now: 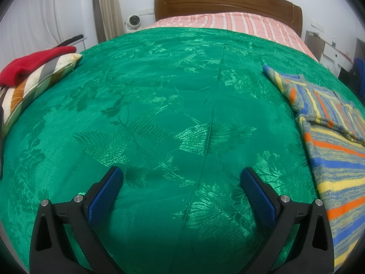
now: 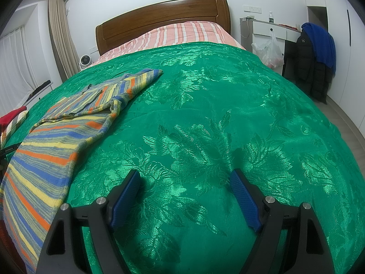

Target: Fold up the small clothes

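Observation:
A small striped sweater [image 1: 335,141] in blue, yellow, orange and grey lies on the green bedspread [image 1: 159,114], at the right edge of the left wrist view. In the right wrist view the sweater [image 2: 59,141] lies at the left, one sleeve reaching up toward the bed's middle. My left gripper [image 1: 182,173] stands open above bare bedspread, left of the sweater, nothing between its blue pads. Open too, my right gripper [image 2: 184,175] hovers over the bedspread [image 2: 228,114] right of the sweater, with nothing between its pads.
A red garment [image 1: 32,62] rests on a striped pillow [image 1: 41,80] at the bed's left edge. A pink striped sheet [image 1: 228,22] and wooden headboard [image 1: 228,2] lie beyond. To the right stand a white desk [image 2: 269,28], a plastic bag [image 2: 270,52] and dark jackets [image 2: 314,59].

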The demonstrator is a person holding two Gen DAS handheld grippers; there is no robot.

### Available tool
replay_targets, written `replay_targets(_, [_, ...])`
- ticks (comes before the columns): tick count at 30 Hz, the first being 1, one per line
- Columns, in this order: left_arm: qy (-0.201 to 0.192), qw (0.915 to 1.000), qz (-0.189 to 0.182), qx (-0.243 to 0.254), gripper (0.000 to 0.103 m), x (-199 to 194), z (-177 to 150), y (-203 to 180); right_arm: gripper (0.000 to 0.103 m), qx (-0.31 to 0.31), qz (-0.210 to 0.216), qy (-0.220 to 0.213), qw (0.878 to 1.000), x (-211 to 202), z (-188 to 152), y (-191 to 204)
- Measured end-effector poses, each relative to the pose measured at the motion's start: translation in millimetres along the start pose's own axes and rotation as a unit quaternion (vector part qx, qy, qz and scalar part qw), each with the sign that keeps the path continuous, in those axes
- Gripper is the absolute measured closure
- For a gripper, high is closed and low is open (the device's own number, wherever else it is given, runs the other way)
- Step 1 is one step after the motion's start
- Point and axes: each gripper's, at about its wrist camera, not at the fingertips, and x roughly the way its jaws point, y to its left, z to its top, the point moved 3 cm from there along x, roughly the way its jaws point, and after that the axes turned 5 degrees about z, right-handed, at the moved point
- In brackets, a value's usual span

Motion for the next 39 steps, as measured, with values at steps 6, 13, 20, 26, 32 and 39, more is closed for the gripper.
replay_targets(6, [0.0,1.0,0.0,0.0,0.0,0,0,0,0.023,0.0,0.0,0.0,1.0,0,0,0])
replay_targets(13, [0.0,1.0,0.0,0.0,0.0,1,0,0,0.023,0.0,0.0,0.0,1.0,0,0,0])
replay_targets(20, [-0.001,1.0,0.0,0.0,0.0,1,0,0,0.023,0.0,0.0,0.0,1.0,0,0,0])
replay_targets(26, [-0.003,0.9999,-0.013,-0.01,0.0,4,-1,3,0.023,0.002,0.004,-0.004,1.0,-1,-1,-1])
replay_targets(32, [0.02,0.9998,-0.004,-0.004,0.0,3,5,0,0.023,0.008,0.009,0.0,1.0,2,0,-2])
replay_targets(39, [0.106,0.9808,-0.161,-0.024,0.004,-78,-30,12,0.023,-0.014,0.044,0.09,0.995,-46,16,33])
